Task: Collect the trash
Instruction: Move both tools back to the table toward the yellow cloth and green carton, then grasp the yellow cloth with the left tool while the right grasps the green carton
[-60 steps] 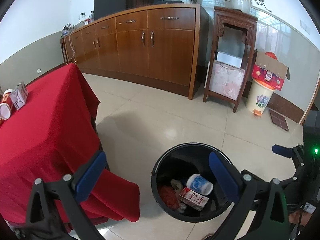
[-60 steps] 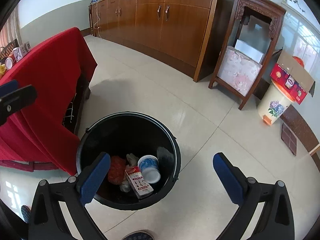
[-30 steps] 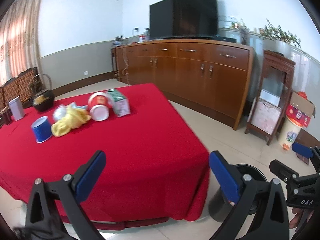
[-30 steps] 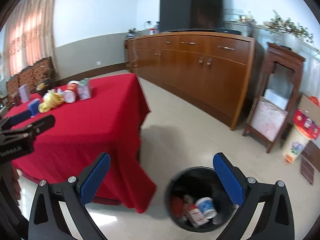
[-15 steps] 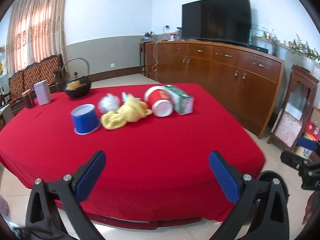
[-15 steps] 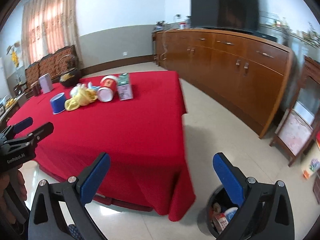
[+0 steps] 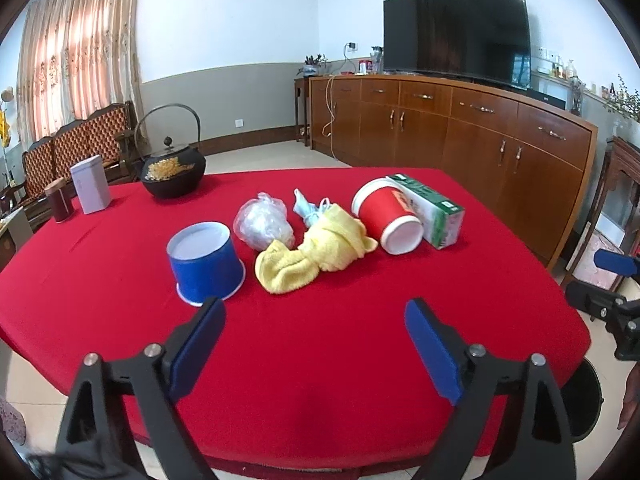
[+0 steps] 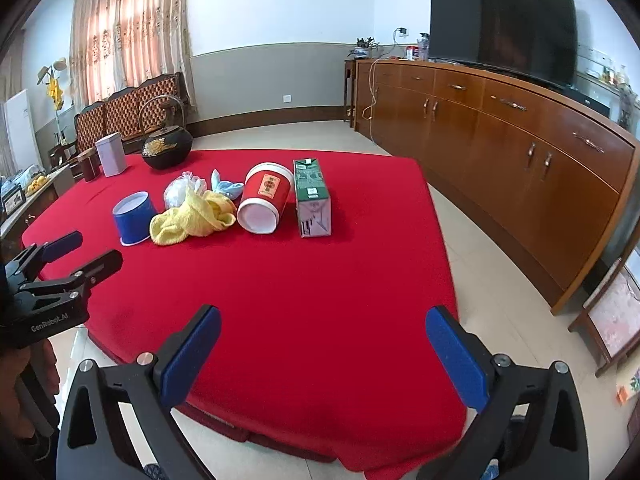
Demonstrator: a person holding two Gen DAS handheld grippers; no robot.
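Between pickups, judging by both empty, wide-spread tools — left gripper [image 7: 316, 344], right gripper [image 8: 324, 350]; trash clustered mid-table: blue cup [image 7: 205, 266], red cup [image 7: 385, 216], carton [image 7: 430, 209]; next — reach, straddle one, close.

Both the left gripper [image 7: 314, 326] and the right gripper [image 8: 322, 330] are built of matte black plastic arms with triangular cut-outs, silver screw heads at the joints, and flat royal-blue pads [image 7: 434, 354] on the fingers. Seen from the right wrist, the left one's black body carries white "GenRobot.AI" lettering. Bare skin shows at the frame edges beneath each tool.
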